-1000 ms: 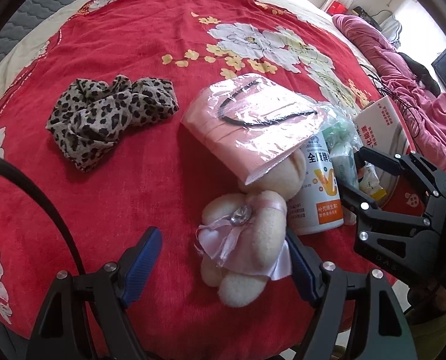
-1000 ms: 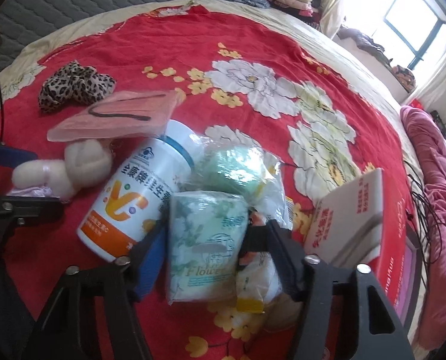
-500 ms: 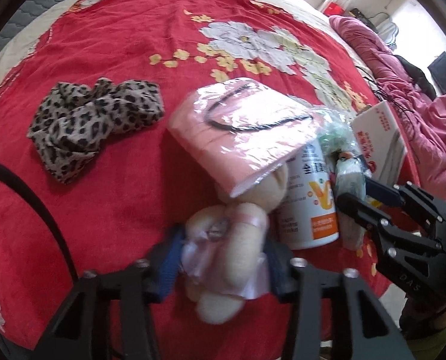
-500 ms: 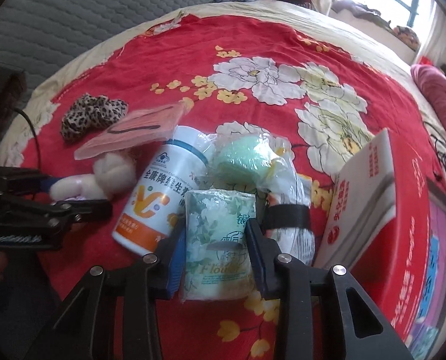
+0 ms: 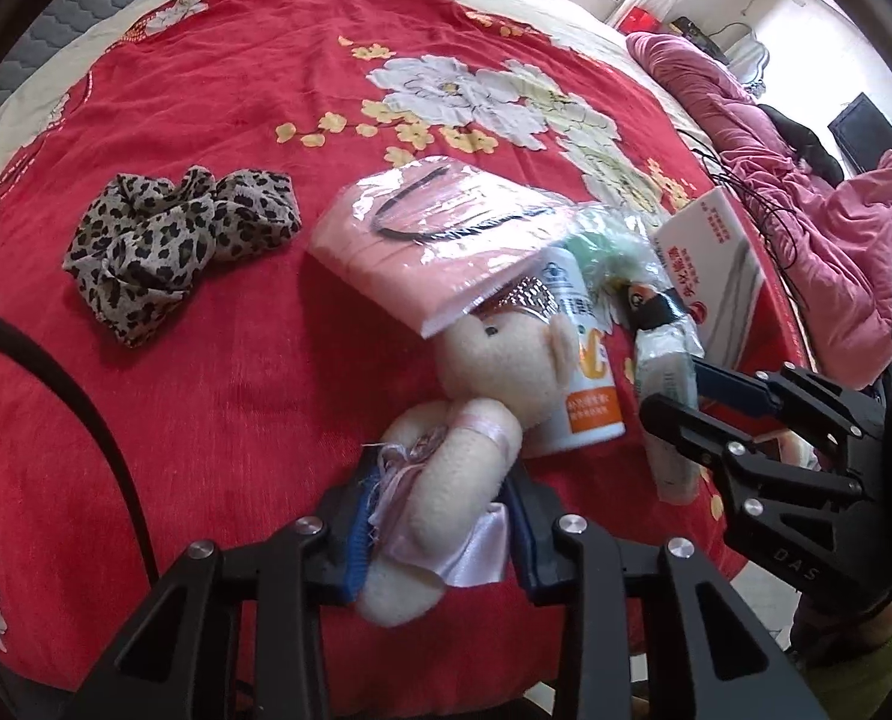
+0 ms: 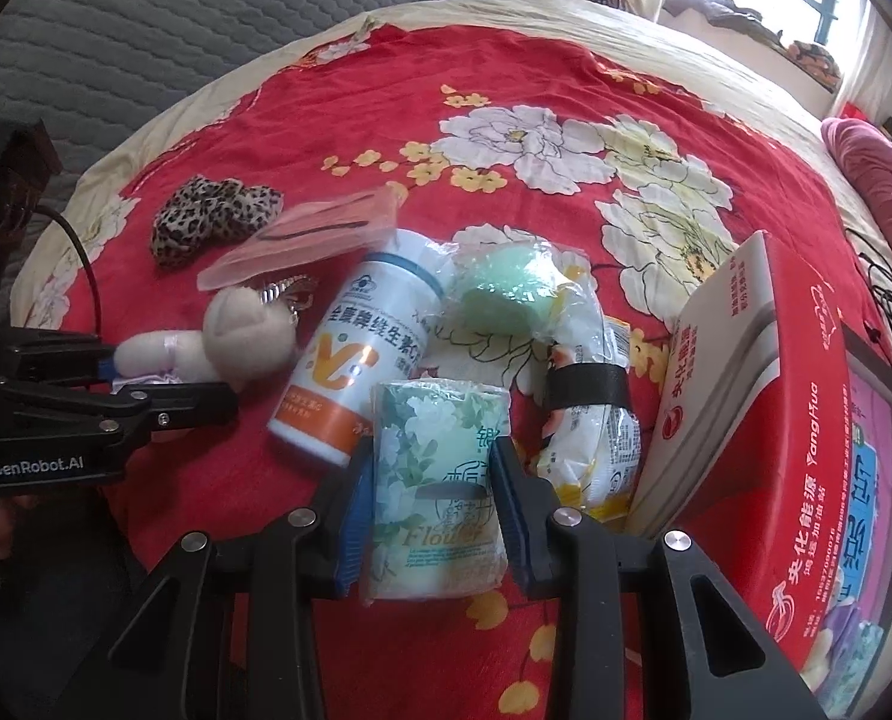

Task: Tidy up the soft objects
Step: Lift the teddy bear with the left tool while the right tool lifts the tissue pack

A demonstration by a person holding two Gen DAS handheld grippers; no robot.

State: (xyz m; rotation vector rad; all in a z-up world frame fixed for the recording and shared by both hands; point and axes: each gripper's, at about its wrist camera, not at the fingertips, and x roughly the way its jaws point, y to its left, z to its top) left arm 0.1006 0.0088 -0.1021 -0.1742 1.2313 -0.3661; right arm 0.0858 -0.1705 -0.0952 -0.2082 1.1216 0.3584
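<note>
A cream plush bear [image 5: 446,480] in a pink satin dress lies on the red flowered bedspread [image 5: 206,360]. My left gripper [image 5: 440,516] is closing on its body, blue pads pressing both sides. The bear's head [image 6: 248,324] sits partly under a pink packet in clear wrap [image 5: 440,240]. My right gripper [image 6: 434,492] is shut on a flower-printed tissue pack [image 6: 434,480], which appears edge-on in the left wrist view as the tissue pack [image 5: 664,372]. A leopard-print scarf [image 5: 170,240] lies bunched to the left.
A white and orange vitamin bottle [image 6: 362,360] lies between bear and tissue pack. A green sponge in plastic [image 6: 505,294] and a snack bag with a black band [image 6: 589,420] lie behind. A red and white box [image 6: 775,420] stands right. A pink blanket [image 5: 805,180] lies far right.
Both grippers have closed: the left on the plush bear, the right on the tissue pack. The bear has shifted and its face now shows from under the pink packet.
</note>
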